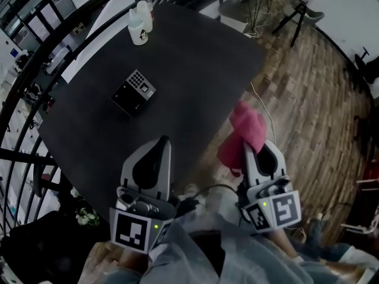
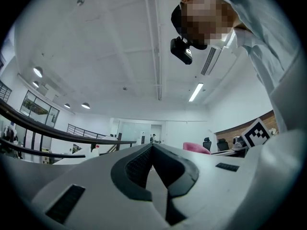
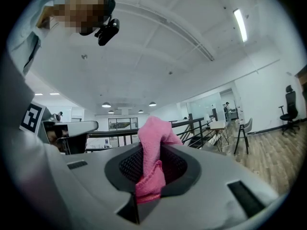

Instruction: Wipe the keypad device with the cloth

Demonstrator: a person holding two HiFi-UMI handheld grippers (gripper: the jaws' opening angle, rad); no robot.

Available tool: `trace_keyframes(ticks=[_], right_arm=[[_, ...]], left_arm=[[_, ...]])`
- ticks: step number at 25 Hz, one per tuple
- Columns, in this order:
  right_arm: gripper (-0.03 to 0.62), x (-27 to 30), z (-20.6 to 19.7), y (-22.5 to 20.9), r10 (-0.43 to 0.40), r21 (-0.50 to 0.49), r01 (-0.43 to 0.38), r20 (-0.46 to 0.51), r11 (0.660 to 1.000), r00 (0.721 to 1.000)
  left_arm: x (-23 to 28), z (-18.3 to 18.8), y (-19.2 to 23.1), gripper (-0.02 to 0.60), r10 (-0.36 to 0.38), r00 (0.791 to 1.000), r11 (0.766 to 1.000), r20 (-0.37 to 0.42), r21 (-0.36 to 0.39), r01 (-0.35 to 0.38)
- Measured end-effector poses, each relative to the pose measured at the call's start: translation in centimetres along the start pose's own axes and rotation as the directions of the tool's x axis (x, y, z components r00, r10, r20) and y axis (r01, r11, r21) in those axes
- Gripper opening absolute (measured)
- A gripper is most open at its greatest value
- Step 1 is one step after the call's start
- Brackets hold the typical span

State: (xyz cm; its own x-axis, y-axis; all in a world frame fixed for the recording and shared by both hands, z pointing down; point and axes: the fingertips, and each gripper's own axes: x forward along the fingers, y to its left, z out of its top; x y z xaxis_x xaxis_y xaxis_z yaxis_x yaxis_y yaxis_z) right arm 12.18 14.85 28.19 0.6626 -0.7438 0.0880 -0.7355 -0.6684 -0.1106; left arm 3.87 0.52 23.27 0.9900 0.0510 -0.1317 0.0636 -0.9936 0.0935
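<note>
Head view: the keypad device (image 1: pixel 134 92) sits on the dark surface (image 1: pixel 201 70). Nearer the person than the device, the left tongs (image 1: pixel 160 152) are pressed together, empty. Right of the device, past the surface's edge, the right tongs (image 1: pixel 260 155) pinch the pink cloth (image 1: pixel 247 132).

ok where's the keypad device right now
In the head view the keypad device sits on the dark table, left of centre, between the white bottles beyond it and the left gripper nearer the person.
</note>
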Motion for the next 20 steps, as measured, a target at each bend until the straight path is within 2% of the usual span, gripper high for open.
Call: trace_keyframes(ticks=[5,11,16,20], right_arm=[[0.071,2.5,0.0,0.5,0.062,-0.011,-0.062,-0.010,0.998,0.998],[0.071,6.7,0.2,1.3,0.179,-0.014,-0.179,-0.017,0.984,0.984],[0.071,11.4,-0.4,2.1,0.313,-0.019,-0.314,-0.034,0.949,0.949],[0.071,14.9,-0.6,1.9,0.412,-0.014,-0.413,-0.054,0.911,0.910]], left_arm=[[-0.3,0.0,1.8,0.005,0.079,0.997,0.997,0.004,0.013,-0.079],[-0.2,0.0,3.9,0.005,0.200,0.980,0.979,0.008,0.033,-0.200],[1.4,-1.2,5.5,0.005,0.298,0.954,0.954,0.006,0.031,-0.298],[3.6,-1.7,6.8,0.005,0.392,0.919,0.919,0.023,0.022,-0.393]])
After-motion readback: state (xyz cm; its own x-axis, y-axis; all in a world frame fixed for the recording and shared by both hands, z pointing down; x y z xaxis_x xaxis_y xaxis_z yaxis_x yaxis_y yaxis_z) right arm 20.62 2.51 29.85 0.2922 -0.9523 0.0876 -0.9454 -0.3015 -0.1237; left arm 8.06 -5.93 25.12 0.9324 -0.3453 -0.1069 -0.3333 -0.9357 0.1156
